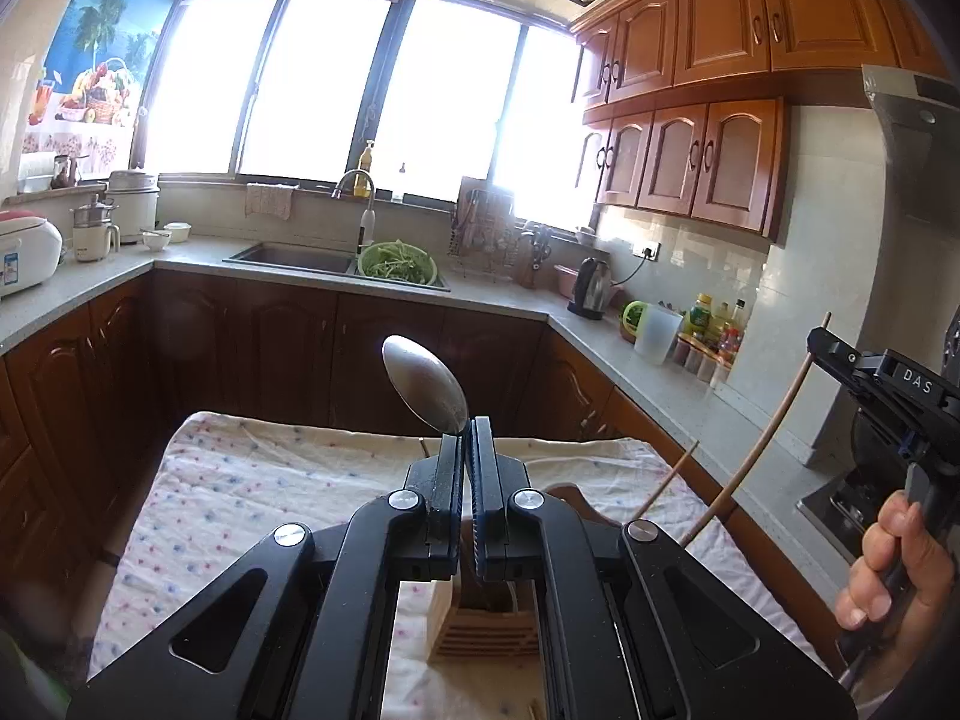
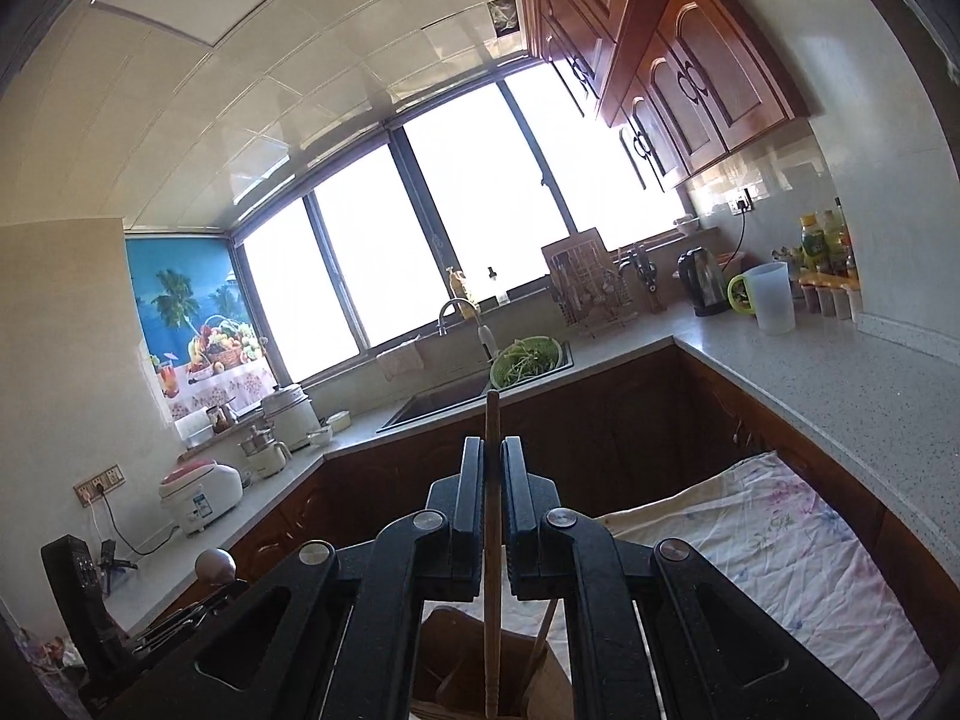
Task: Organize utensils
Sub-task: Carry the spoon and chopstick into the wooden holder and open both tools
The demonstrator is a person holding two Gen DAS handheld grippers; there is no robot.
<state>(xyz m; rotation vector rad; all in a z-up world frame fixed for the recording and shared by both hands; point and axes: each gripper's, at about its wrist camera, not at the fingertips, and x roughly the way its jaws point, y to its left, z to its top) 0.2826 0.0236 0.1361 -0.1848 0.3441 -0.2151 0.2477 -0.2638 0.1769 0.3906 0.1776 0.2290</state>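
**Both fingers loaded, holder waiting below**

My left fingers [image 1: 463, 438] are clamped on the neck of a metal spoon [image 1: 426, 384], its bowl standing up and away from me above the bench [image 1: 252, 480]. My right fingers [image 2: 492, 468] are pinched on a wooden chopstick [image 2: 492, 540] that runs between them, its lower end reaching down into the wooden utensil holder [image 2: 444, 648] right under the rig. From the left camera I can see the right gripper [image 1: 840, 360] off to the right carrying that chopstick, with a second chopstick [image 1: 669, 480] leaning out of the holder [image 1: 480, 636] near it.

By my reading the job is partly done: at least one chopstick is already in the holder, the one in my right grip looks about to be seated, and the spoon is not yet stowed. I cannot tell which compartment anything sits in, or whether more utensils lie on the flowered cloth [image 1: 240, 468] out of view.

Around me: the sink [image 1: 288, 255] and a green colander [image 1: 397, 261] of greens at the far counter, a kettle [image 1: 591, 288] and bottles far right, a rice cooker [image 1: 24, 252] far left. Nothing lies between my grippers and the holder, though my own two rigs crowd the same opening, so I judge collision between them the main risk.
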